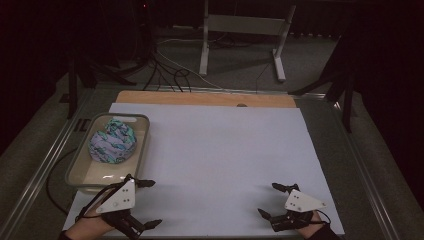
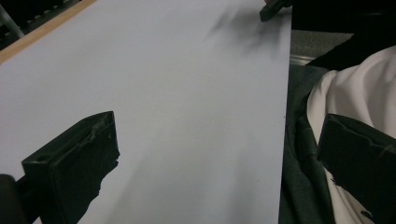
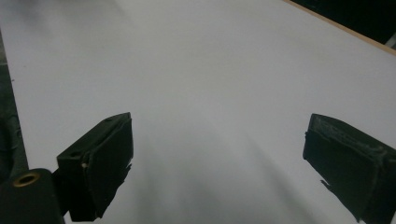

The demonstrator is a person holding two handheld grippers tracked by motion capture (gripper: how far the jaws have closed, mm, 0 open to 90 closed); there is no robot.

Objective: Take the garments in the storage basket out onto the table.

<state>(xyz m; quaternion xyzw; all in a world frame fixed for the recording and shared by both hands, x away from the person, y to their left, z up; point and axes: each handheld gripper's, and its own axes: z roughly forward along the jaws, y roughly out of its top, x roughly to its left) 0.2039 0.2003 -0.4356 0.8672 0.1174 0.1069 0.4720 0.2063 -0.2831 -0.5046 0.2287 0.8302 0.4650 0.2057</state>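
Observation:
A crumpled cloth (image 1: pixel 113 141) patterned in blue, teal and lilac lies bundled in a shallow beige tray (image 1: pixel 83 175) at the left of the white sheet (image 1: pixel 215 160). My left gripper (image 1: pixel 152 202) rests at the sheet's near left corner, just in front of the tray, jaws wide apart and empty. Near the front right corner my right gripper (image 1: pixel 267 200) also stands open with nothing between its jaws. In the left gripper view the gripper (image 2: pixel 219 154) faces across the bare sheet (image 2: pixel 187 93). In the right gripper view the gripper (image 3: pixel 219 158) hovers over bare sheet (image 3: pixel 210 70).
A wooden strip (image 1: pixel 205 98) runs along the sheet's far edge. Metal rails (image 1: pixel 45 170) frame the table. Beyond it stand a white table frame (image 1: pixel 240 35) and floor cables (image 1: pixel 170 70). A person's white garment (image 2: pixel 355 98) lies past the sheet's near edge.

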